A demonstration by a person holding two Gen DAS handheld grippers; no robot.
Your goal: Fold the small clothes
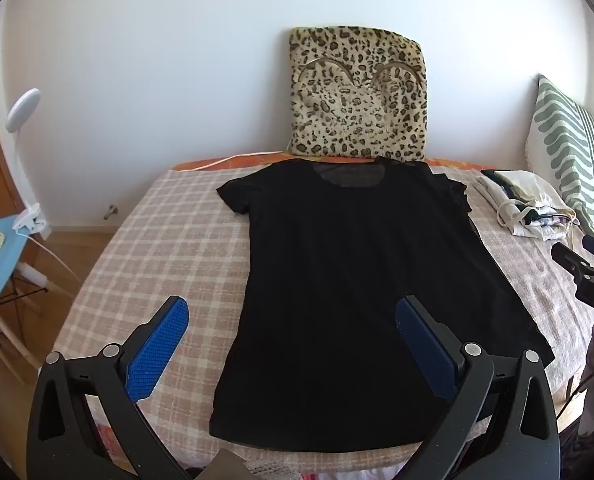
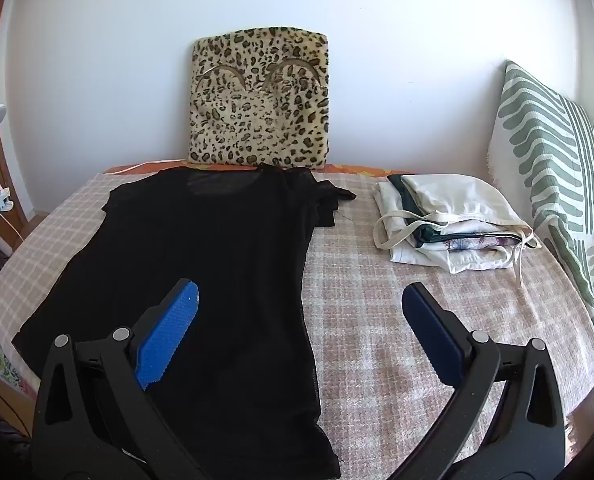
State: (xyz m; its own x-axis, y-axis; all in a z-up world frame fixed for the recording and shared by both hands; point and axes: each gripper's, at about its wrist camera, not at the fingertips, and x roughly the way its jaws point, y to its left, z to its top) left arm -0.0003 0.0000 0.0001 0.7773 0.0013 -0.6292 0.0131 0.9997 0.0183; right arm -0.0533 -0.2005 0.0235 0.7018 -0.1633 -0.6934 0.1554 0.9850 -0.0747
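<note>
Both tongs hang wide open and empty over the near hem: the left gripper (image 1: 291,312) and the right gripper (image 2: 299,298). Between them the black shirt (image 1: 337,280) lies flat on the checked blanket (image 1: 169,240), collar at the far side. It looks thin, light and limp, so I would pinch it at the hem corners or the sleeves.

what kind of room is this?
Likely a bedroom: a bed with a pink checked blanket, a leopard-print cushion and a green-and-white striped pillow against the wall, a black T-shirt laid flat.
</note>
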